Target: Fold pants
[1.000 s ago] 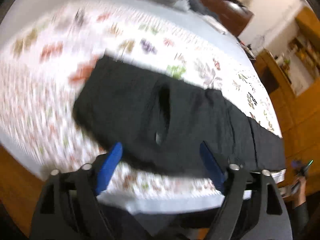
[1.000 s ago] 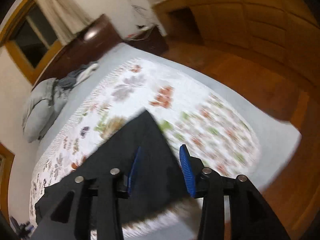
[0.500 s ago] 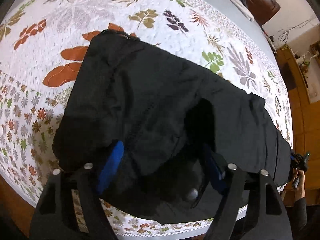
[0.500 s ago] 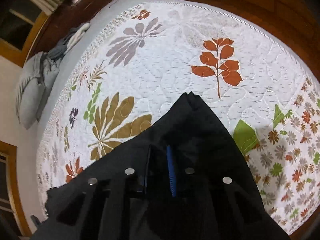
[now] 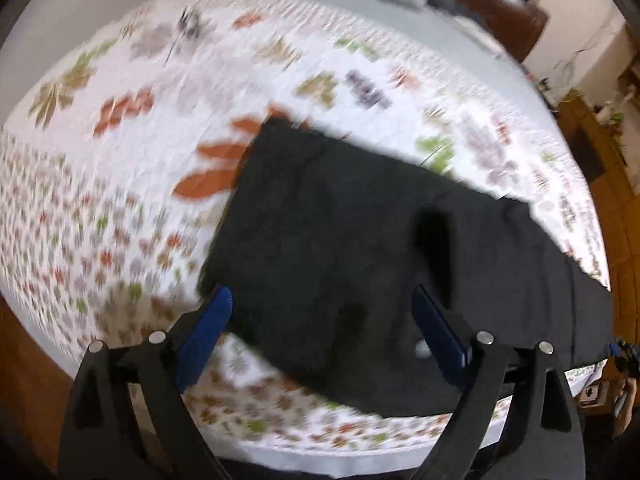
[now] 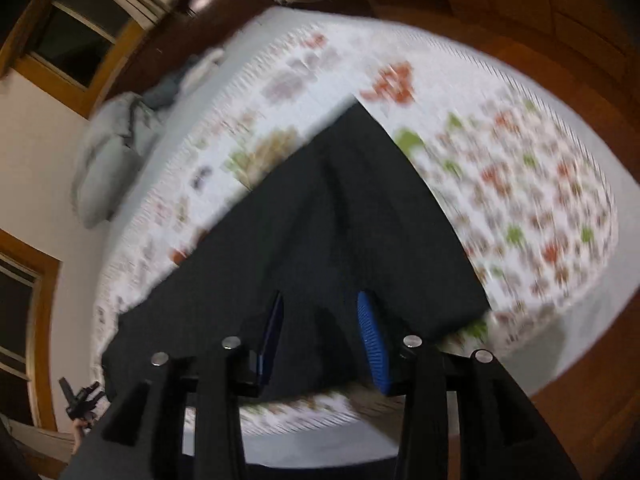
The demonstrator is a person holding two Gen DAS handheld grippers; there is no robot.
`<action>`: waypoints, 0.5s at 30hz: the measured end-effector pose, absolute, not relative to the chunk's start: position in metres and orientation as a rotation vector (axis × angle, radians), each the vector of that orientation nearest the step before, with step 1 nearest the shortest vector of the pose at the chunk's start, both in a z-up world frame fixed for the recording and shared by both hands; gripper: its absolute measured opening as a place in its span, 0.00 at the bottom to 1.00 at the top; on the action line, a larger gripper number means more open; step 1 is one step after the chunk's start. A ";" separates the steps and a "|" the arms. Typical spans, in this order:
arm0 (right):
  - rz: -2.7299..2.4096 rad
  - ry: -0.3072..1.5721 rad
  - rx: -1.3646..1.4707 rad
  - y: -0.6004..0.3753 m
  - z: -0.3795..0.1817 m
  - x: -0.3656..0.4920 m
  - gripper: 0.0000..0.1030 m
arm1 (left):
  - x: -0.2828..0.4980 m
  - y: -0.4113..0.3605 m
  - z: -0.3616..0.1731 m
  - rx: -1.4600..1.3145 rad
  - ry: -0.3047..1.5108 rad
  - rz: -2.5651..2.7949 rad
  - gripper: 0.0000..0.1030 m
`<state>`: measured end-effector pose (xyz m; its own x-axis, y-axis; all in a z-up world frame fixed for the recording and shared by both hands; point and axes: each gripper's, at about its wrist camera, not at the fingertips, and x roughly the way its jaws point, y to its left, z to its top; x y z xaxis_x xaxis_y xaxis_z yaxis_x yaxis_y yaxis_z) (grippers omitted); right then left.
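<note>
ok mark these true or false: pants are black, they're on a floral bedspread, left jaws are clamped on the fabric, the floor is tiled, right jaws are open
1. The pants are black. True.
2. They lie on a floral bedspread. True.
3. The left gripper is clamped on the fabric. False: its jaws stand wide apart with nothing between them.
4. The floor is tiled. False: it looks like brown wood.
5. The right gripper has open jaws. True: they are parted above the pants.
</note>
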<state>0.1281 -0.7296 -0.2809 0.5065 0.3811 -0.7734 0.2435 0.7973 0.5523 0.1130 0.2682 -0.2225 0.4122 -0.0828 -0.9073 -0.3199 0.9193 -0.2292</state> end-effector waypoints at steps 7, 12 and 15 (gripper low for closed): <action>0.078 0.946 0.827 -0.757 -0.271 0.114 0.40 | 0.100 0.293 -0.250 -0.520 1.178 0.193 0.88; 0.019 0.857 0.947 -0.788 -0.266 0.071 0.47 | 0.084 0.294 -0.225 -0.602 1.063 0.125 0.88; 0.024 0.814 1.086 -0.802 -0.288 0.055 0.48 | 0.076 0.295 -0.219 -0.705 1.019 0.065 0.89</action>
<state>0.0549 -0.8021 -0.2879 0.7162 0.3958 -0.5748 0.3607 0.4952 0.7904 0.0760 0.2954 -0.2186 0.5422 -0.2657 -0.7972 -0.3652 0.7799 -0.5083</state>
